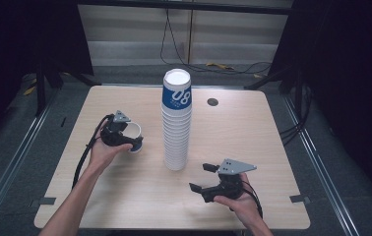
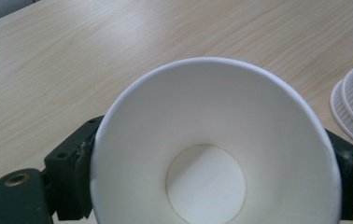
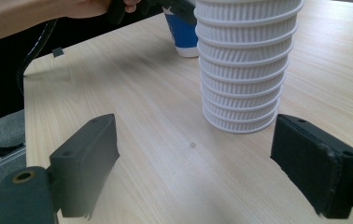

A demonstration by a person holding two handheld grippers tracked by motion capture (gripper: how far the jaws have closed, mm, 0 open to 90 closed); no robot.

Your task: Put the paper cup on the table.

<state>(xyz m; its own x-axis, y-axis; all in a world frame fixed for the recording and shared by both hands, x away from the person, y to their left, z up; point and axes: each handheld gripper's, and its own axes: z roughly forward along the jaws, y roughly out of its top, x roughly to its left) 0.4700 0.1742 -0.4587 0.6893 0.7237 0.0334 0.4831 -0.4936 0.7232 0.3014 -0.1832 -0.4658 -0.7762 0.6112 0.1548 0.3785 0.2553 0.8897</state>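
Note:
A tall stack of white ribbed paper cups stands upside down at the middle of the table, topped by a blue-banded cup marked 08. Its lower rims show close up as the cup stack. To its left, my left gripper is shut on a single paper cup, blue outside and white inside. That cup is empty, its mouth facing the camera, pinched between both jaws. The same cup appears far off in the right gripper view. My right gripper is open near the stack's base, nothing between its jaws.
The wooden table has a round cable hole at the back right. Bare wood lies around the stack. Cables run over the dark floor behind the table.

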